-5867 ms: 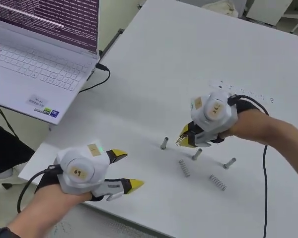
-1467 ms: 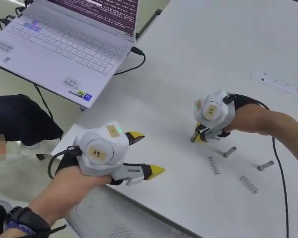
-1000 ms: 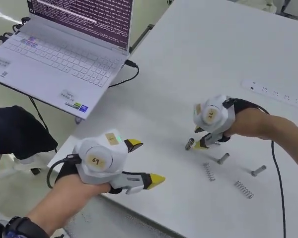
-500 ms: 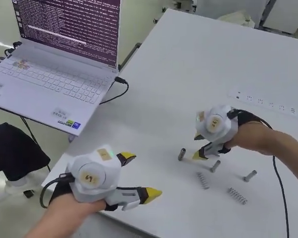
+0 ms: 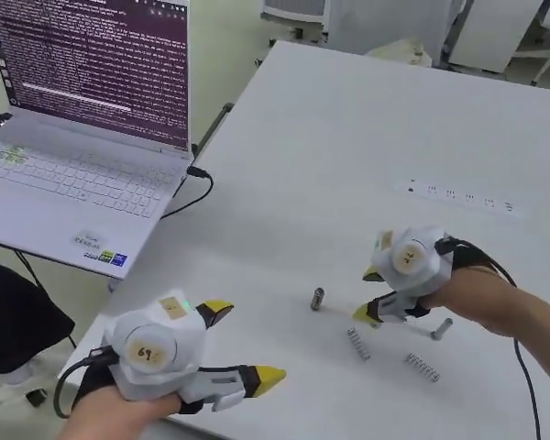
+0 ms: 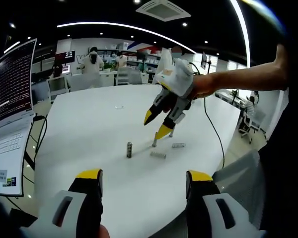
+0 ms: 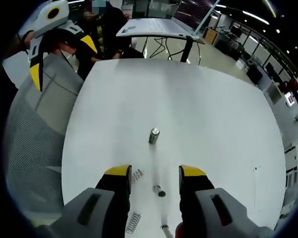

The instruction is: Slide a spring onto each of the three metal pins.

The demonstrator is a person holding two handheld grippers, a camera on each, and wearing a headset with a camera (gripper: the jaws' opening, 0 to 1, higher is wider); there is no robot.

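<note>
The leftmost metal pin (image 5: pixel 318 298) (image 6: pixel 129 149) (image 7: pixel 153 135) stands upright on the white table (image 5: pixel 348 137) and looks ribbed, with a spring around it. My right gripper (image 5: pixel 367 293) (image 7: pixel 155 171) is open and empty just right of that pin, above a second, bare pin (image 7: pixel 159 190) (image 6: pixel 154 142). A third bare pin (image 5: pixel 440 328) lies further right. Two loose springs (image 5: pixel 357 344) (image 5: pixel 422 367) lie flat near the front. My left gripper (image 5: pixel 243 344) (image 6: pixel 144 176) hangs open and empty at the table's front left edge.
An open laptop (image 5: pixel 73 137) sits on a stand left of the table, its cable (image 5: pixel 188 197) running to the table edge. A white power strip (image 5: pixel 458 197) lies at the back right. People stand far off in the room in the left gripper view.
The head camera has shifted. My right gripper has opened and drawn back to the right from the leftmost pin, leaving the spring on it. The left gripper stays open.
</note>
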